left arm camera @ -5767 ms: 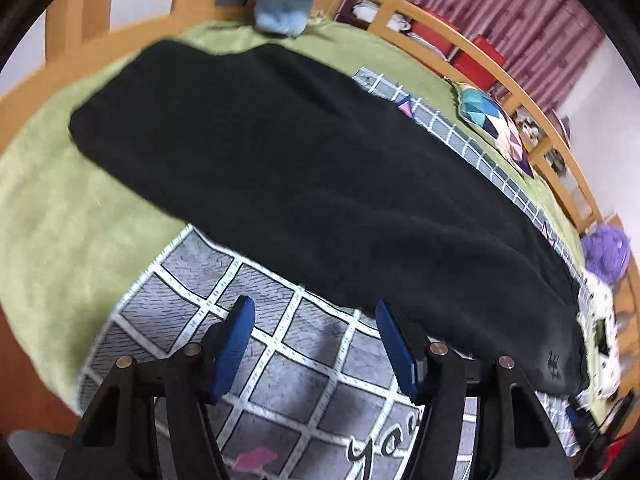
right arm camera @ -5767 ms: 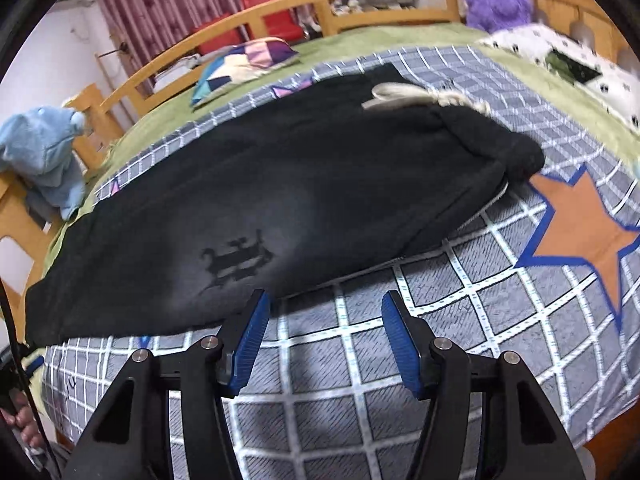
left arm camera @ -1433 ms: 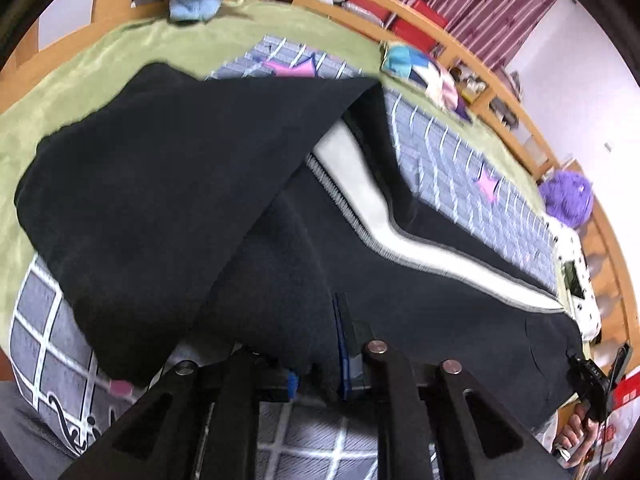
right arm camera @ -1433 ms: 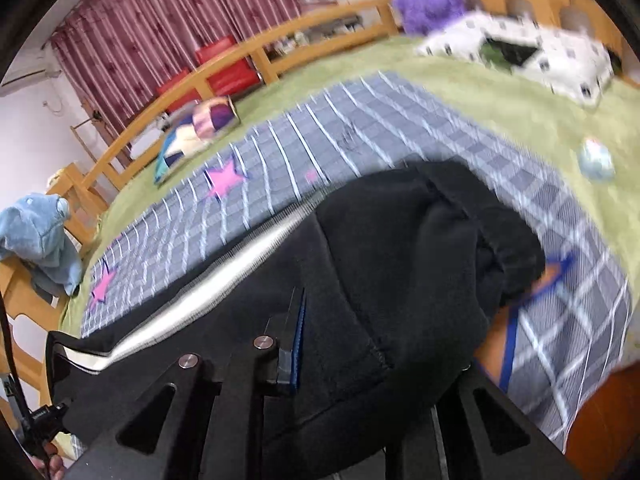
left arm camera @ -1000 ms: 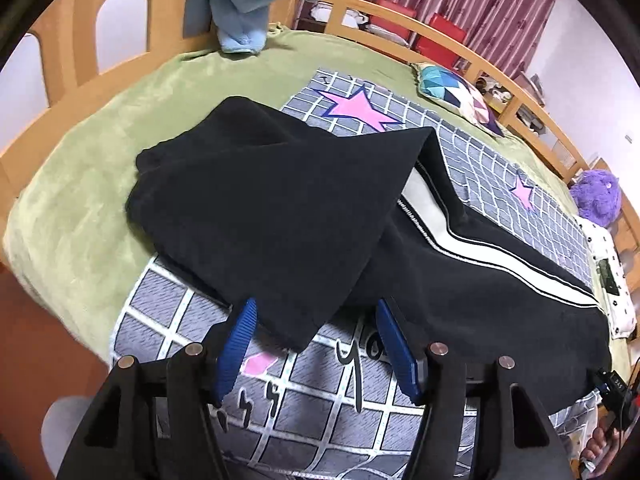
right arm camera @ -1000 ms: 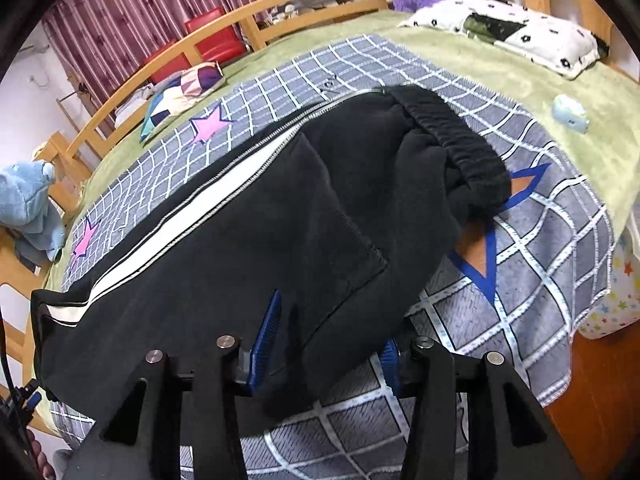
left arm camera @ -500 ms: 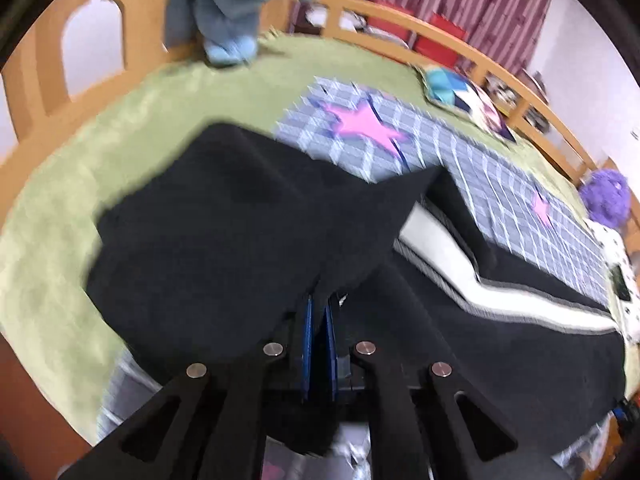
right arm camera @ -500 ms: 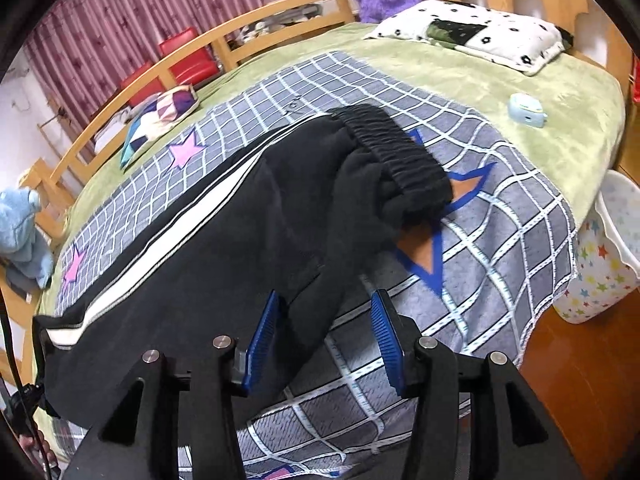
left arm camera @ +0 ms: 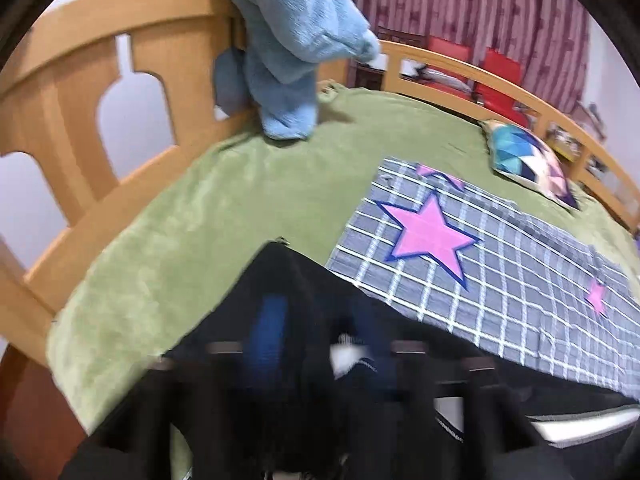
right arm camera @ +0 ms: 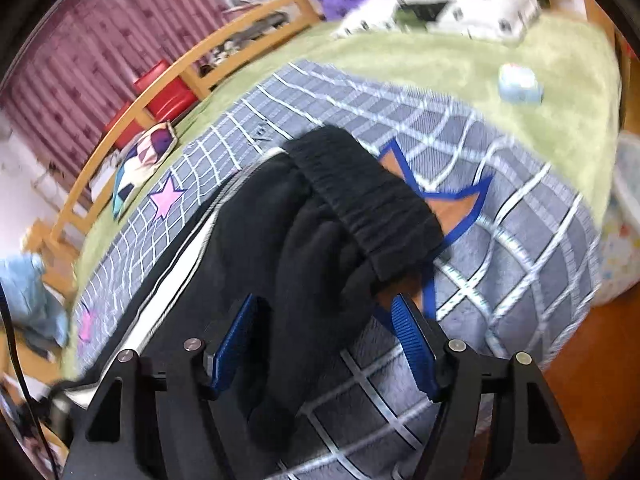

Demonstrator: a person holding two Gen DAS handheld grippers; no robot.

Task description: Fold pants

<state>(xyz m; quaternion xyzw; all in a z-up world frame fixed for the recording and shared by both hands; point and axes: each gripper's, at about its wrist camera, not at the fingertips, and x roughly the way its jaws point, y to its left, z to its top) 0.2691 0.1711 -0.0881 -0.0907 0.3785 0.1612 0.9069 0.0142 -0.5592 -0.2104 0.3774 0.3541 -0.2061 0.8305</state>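
Left claw (left arm camera: 316,340), clenched on the black fleece pants (left arm camera: 288,280) half a second ago, now opening, blurred, fabric between pads. Right claw (right arm camera: 324,340) opening, pads not pressing; only its view shows the ribbed waistband (right arm camera: 360,196) at 12 o'clock on the grey checked blanket (right arm camera: 520,240).

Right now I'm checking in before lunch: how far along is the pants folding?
Done: the pants lie doubled lengthwise, white stripe showing. In hand: nothing gripped; the right tool is opening around a fold of cloth, the left tool, blurred, is opening too. Left: folding them across into a short stack.

left wrist: you look down close over the pants (left arm camera: 288,360) toward the footboard (left arm camera: 100,92); right wrist: close over the waistband (right arm camera: 360,196); shared: pants, checked blanket (left arm camera: 500,272)
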